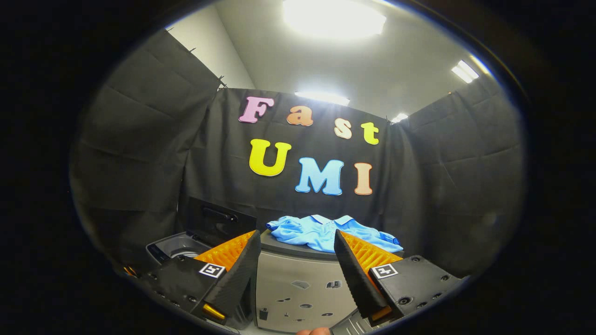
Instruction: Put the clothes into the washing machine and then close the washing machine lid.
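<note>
A light blue shirt [321,232] lies crumpled on top of a grey cabinet [298,279], beyond my fingers and a little to the right of the gap between them. To the left of the cabinet stands a grey top-loading washing machine [174,246] with its dark lid [219,221] raised upright at the back. My gripper [297,237] is open, with nothing between its fingers, and it is held short of the cabinet's front.
Black cloth walls close the booth behind and on both sides. The cabinet's grey front panel faces me just ahead of the fingers. A fingertip of a person's hand [314,331] shows below the gripper.
</note>
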`<action>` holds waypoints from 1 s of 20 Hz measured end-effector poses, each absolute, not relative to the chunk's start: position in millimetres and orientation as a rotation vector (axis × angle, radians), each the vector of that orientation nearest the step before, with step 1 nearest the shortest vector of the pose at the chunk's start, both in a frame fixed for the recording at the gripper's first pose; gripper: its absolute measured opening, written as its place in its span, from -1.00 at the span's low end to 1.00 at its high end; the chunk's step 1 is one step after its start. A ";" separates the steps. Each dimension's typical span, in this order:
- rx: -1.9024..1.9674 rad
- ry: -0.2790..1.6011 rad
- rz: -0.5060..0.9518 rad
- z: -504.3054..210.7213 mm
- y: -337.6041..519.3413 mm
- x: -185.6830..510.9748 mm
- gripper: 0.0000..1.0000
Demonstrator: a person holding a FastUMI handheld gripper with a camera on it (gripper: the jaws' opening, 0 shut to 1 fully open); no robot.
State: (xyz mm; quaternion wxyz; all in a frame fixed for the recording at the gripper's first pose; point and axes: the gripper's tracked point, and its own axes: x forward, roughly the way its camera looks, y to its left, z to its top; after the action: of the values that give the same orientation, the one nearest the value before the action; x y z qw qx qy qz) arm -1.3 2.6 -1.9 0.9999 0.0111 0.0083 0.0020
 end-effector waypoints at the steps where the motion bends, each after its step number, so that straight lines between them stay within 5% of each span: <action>1: 0.022 0.018 0.004 -2.0 2.5 0.1 0.96; 20: 0.044 0.039 -0.040 21.1 -16.1 15.9 0.96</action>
State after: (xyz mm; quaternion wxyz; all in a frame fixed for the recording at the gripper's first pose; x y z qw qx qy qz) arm 15.9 -16.1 21.1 0.9994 0.0218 0.0193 -0.0200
